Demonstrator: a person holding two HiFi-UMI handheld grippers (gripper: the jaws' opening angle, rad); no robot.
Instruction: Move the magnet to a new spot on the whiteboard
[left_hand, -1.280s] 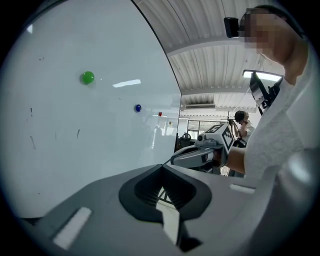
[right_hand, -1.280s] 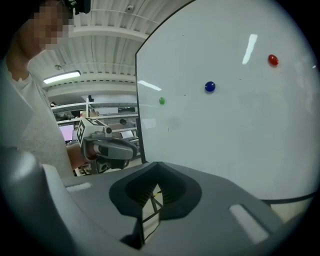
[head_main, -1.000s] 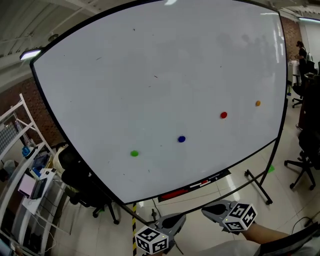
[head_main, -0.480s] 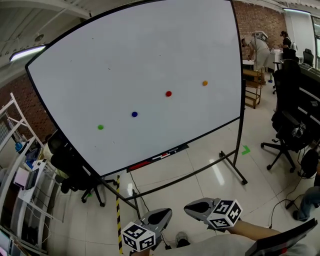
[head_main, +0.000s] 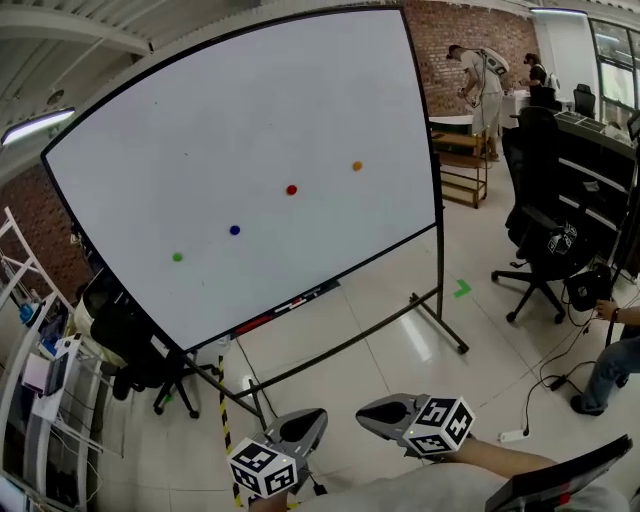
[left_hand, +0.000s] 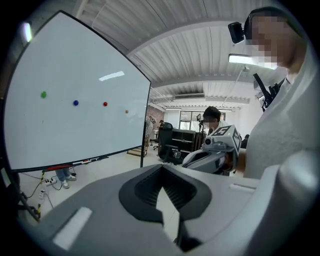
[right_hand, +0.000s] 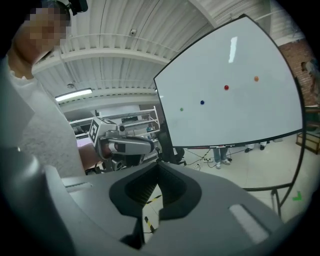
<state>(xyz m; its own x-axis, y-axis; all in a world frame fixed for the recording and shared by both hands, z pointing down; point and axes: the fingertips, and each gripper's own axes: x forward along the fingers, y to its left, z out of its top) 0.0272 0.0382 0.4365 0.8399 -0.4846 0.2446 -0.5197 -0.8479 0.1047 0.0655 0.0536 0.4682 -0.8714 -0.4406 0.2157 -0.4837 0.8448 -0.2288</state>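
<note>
Sticking to whiteboard (head_main: 250, 110), magnets (head_main: 291, 189) well apart from fingers (head_main: 384, 411).

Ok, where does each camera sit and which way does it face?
Head view: on the person's head, looking forward and down at the whiteboard; left gripper and right gripper show at the bottom, jaws shut.
Left gripper view: on the left gripper, looking along its jaws; whiteboard left, right gripper and the person's torso right.
Right gripper view: on the right gripper; whiteboard right, left gripper and torso left.
Shared: all three see the whiteboard and red magnet; each gripper view sees the other gripper.
</note>
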